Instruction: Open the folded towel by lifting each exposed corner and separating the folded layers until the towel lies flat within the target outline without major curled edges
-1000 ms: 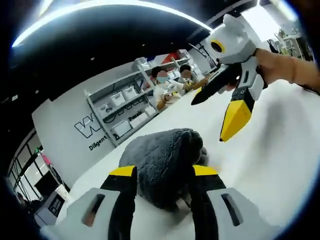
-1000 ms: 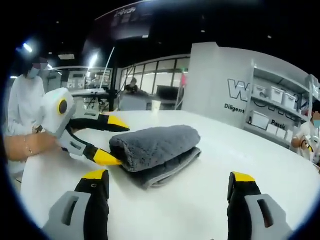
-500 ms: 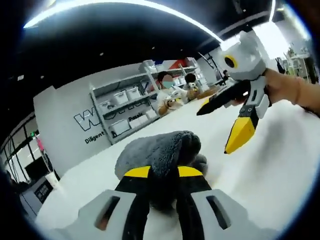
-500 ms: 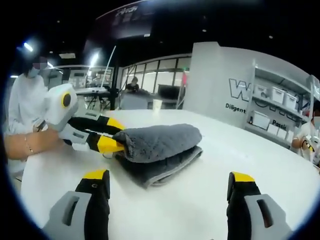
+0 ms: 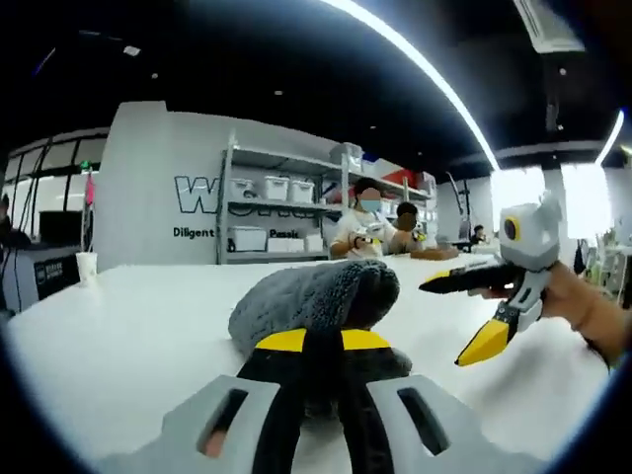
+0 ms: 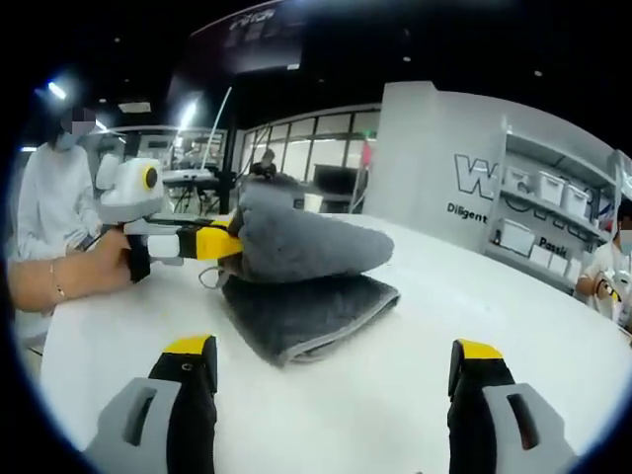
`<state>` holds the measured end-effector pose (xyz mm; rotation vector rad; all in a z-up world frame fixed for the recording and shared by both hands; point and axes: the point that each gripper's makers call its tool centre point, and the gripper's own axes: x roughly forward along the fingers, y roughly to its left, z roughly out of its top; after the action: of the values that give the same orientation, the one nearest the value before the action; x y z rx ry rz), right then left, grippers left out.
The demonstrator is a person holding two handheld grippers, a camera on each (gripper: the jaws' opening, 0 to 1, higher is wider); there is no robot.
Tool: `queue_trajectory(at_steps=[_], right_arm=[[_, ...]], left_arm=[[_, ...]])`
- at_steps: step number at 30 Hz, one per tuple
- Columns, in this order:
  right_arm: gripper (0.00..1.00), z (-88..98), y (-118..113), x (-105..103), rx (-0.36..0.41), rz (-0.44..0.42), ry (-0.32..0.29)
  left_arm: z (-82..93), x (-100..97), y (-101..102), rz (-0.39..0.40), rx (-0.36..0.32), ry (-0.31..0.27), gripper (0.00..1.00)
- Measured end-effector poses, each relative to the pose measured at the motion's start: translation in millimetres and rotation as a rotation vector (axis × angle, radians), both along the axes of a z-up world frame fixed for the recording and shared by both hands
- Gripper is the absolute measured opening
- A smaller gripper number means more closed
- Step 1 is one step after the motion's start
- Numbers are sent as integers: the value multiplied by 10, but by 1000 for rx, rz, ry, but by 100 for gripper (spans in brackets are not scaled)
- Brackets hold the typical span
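One gripper, the left gripper [image 6: 225, 242], is clamping the towel's [image 6: 311, 276] top layer, lifting it; right gripper [image 6: 331, 380] is hovering agape.

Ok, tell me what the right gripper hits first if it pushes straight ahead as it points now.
Probably the grey towel. The right gripper is open, jaws wide apart, and the lower folded layers lie on the white table just beyond and between them. Depth is hard to judge; only bare table separates them.
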<state>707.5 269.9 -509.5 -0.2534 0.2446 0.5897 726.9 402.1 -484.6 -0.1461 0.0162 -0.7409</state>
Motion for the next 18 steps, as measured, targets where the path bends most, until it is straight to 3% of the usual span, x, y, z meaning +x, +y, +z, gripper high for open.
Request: queue_trajectory(at_steps=[3,6,9,13,18], right_arm=[[97,-11,0,1,-5,0,3],[97,-21,7,-9,-8,1,6],[97,-32,10,-24,-12,3,7],[97,-45,15,-22,-20,7,11],[97,-49,24,-24,-26,11,11]], left_arm=[[-23,16,103,59,3,13,8],[-33,30,186,83,-74,72,9],[-35,64,302,135,-112,93,9],[-92,232,550,193,-293,211,9],[-115,329,677,252,-286,214,9]])
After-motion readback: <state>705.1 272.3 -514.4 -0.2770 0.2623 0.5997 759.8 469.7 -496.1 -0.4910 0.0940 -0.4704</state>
